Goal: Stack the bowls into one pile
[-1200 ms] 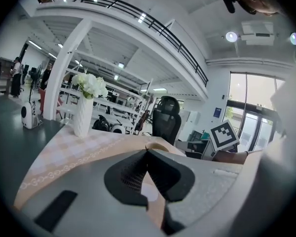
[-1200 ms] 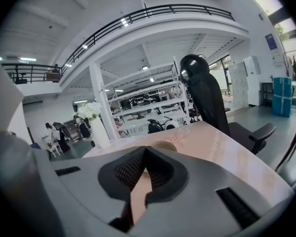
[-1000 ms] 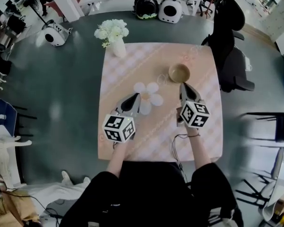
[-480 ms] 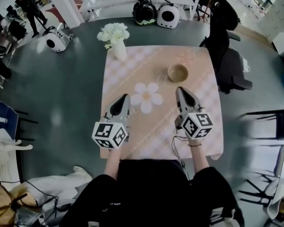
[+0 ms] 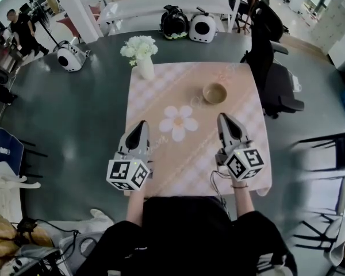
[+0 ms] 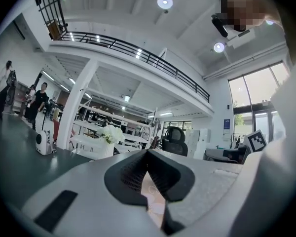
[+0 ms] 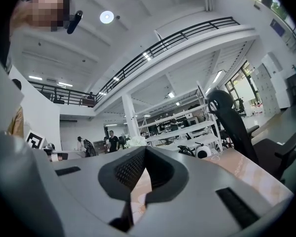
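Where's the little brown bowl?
In the head view the bowl sits on the far right part of the table, up and to the right of the flower-shaped mat and ahead of the right gripper.

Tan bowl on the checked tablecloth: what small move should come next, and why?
Probably just lower the left gripper and right gripper to rest. Both are shut, empty and short of the tan round bowl. It is the only bowl shape on the pink checked tablecloth, so the pile looks done, though how many are nested cannot be told.
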Available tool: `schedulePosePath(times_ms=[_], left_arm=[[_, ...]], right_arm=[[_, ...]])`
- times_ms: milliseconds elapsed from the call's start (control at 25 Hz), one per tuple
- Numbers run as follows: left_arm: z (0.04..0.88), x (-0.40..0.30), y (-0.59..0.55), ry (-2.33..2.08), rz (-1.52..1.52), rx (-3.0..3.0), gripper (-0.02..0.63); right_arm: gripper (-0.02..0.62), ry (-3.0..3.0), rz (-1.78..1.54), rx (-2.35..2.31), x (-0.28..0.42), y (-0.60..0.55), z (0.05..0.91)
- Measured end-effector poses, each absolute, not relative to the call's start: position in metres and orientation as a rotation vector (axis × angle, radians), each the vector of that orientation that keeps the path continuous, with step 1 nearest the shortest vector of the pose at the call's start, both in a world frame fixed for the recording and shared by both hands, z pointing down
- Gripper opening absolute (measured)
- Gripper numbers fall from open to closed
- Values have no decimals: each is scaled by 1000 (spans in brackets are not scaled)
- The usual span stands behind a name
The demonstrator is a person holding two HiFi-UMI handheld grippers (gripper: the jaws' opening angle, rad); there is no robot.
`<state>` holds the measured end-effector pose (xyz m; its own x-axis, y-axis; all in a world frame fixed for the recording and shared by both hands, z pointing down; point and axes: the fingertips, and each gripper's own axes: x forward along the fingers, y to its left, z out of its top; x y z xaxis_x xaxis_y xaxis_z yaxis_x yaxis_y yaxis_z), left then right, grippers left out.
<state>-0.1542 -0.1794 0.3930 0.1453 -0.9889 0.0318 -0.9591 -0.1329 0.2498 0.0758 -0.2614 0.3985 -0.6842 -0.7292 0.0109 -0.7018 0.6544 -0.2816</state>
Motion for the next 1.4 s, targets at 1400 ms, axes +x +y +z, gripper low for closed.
schedulePosePath(times_ms=[1400], left_arm=[[369,-173,-155,-2041,-178,2223,-3]], right_arm=[[-9,2727,-272,-1264,98,-243,375]])
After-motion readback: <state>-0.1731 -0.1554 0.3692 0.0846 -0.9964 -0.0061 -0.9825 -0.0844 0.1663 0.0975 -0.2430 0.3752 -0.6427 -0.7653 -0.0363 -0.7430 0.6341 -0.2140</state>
